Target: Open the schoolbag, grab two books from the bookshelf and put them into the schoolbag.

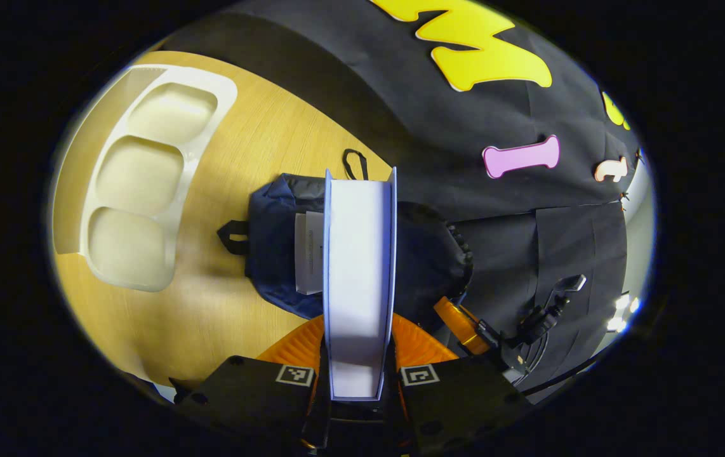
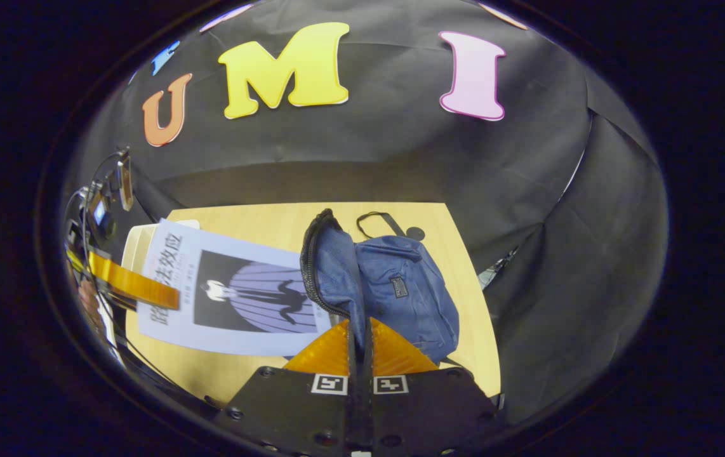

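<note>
Book (image 1: 358, 279) stands pinched between the left gripper (image 1: 359, 374) fingers, fore-edge toward the camera, long axis running up the middle of the left gripper view; its far end hangs over the open bag (image 1: 429, 266), which lies just beyond on the table (image 1: 235, 158); a second book (image 1: 309, 252) already sits in the bag's mouth, left of the held one. In the right gripper view the right gripper (image 2: 360, 355) is pressed together on the bag's zipper flap (image 2: 331, 266), holding it up at frame centre; the held book's cover (image 2: 235, 292) shows lower left of that flap, slanting toward the opening.

The coming move, by judgement, turns on this: the mouth lies straight ahead of the left tongs, along the book's own long axis, so a push forward and down should seat it; the left hand is the one placed to do it. Room looks tight on the left side, where the first book stands, and freer on the right, where the flap is drawn aside; the white tray (image 1: 146, 190) sits well apart at upper left; the bag's far edge lies near the booth's wall.
</note>
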### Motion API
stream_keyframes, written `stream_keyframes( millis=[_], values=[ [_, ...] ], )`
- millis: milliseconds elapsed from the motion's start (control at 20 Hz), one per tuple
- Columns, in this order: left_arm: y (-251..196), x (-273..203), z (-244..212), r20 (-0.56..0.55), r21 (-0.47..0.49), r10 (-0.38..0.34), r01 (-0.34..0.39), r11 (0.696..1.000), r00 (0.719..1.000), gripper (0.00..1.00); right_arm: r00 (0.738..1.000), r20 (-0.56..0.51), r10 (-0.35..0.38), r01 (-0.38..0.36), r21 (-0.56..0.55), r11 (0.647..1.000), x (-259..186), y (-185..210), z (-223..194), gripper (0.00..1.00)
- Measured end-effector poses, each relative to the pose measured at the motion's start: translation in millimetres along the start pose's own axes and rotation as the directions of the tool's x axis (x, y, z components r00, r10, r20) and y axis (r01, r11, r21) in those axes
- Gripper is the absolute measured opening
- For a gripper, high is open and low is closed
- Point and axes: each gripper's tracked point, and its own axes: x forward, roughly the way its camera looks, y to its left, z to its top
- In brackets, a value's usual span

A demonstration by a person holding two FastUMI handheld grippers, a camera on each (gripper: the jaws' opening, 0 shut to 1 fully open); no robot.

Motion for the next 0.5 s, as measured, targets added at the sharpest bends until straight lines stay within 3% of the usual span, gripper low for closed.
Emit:
stream_keyframes(
  millis=[500],
  values=[
    [28, 84, -5, -0.007, -0.023, -0.043, 0.043, 0.999, 0.999, 0.36, 1.0, 0.023, 0.018, -0.018, 0.011, 1.0, -9, 7, 16, 0.0]
  ],
)
